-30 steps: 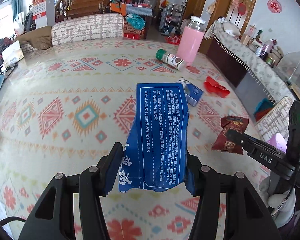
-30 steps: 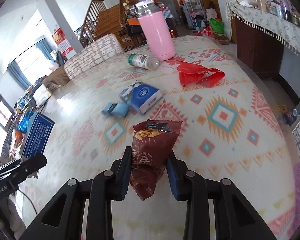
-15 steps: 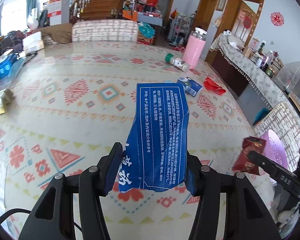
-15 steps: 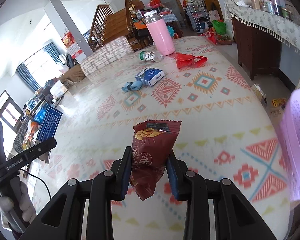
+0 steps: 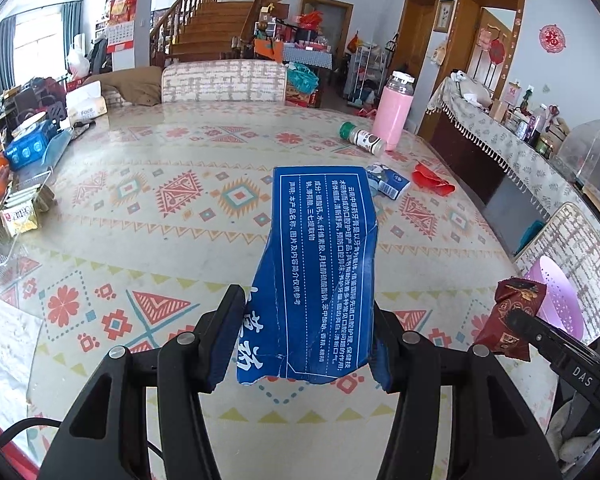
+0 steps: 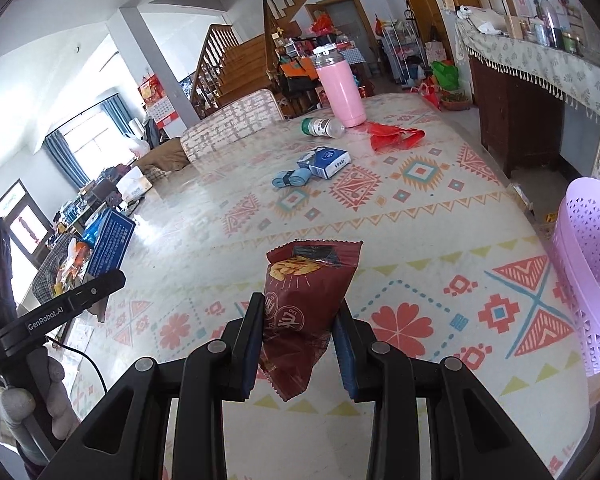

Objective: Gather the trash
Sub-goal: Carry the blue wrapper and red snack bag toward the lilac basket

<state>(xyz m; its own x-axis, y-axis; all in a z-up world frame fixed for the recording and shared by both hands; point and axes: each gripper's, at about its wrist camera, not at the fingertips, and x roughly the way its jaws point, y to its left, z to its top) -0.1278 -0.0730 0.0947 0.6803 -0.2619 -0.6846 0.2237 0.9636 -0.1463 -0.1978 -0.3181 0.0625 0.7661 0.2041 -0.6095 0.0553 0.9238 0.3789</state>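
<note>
Blue flattened carton [image 5: 320, 276] is pinched in my left tongs [image 5: 300, 344], the maroon snack wrapper [image 6: 304, 300] in my right tongs [image 6: 298, 344] near the lilac basket [image 6: 588, 264] (neither dropped yet), while a red wrapper [image 6: 394, 136] and small box [image 6: 326, 162] wait on the tabletop [image 6: 420, 220].
</note>
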